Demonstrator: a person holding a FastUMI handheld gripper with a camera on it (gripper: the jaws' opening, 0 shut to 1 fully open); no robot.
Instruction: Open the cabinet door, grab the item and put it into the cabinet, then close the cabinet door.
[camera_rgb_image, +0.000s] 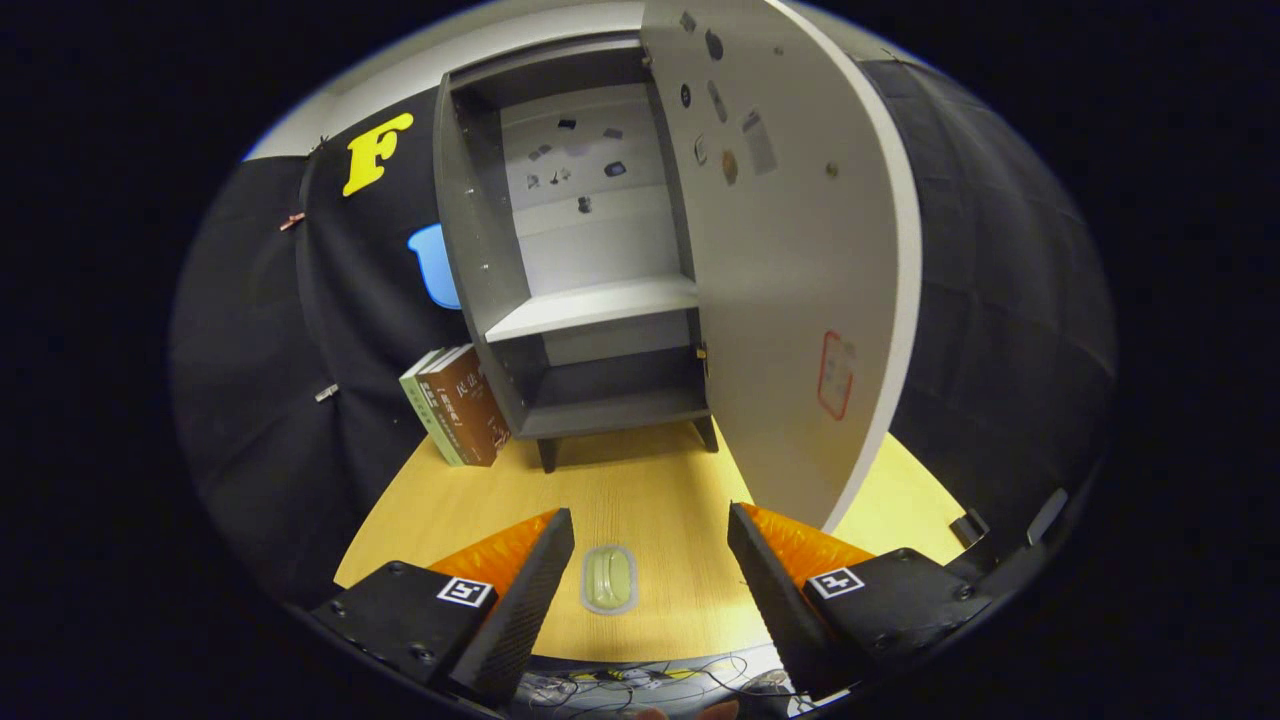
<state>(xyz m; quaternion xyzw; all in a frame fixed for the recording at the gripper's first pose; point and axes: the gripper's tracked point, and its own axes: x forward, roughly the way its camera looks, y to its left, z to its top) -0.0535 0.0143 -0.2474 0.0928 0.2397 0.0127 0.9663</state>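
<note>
Wooden counter (640, 500) carries cabinet (560, 280) at far side, standing on short legs, door (790, 280) swung open. Books (455, 405) stand on counter, leaning against cabinet's left side. Small pale item (609, 579) lies flat on counter, between spread fingers of tool (650, 575), touching neither.

The setting is a staged recording booth, not a home: black cloth walls (260, 330) enclose a wooden table (640, 500) carrying a small grey cabinet (590, 310), with loose cables (640, 680) below the table edge.
</note>
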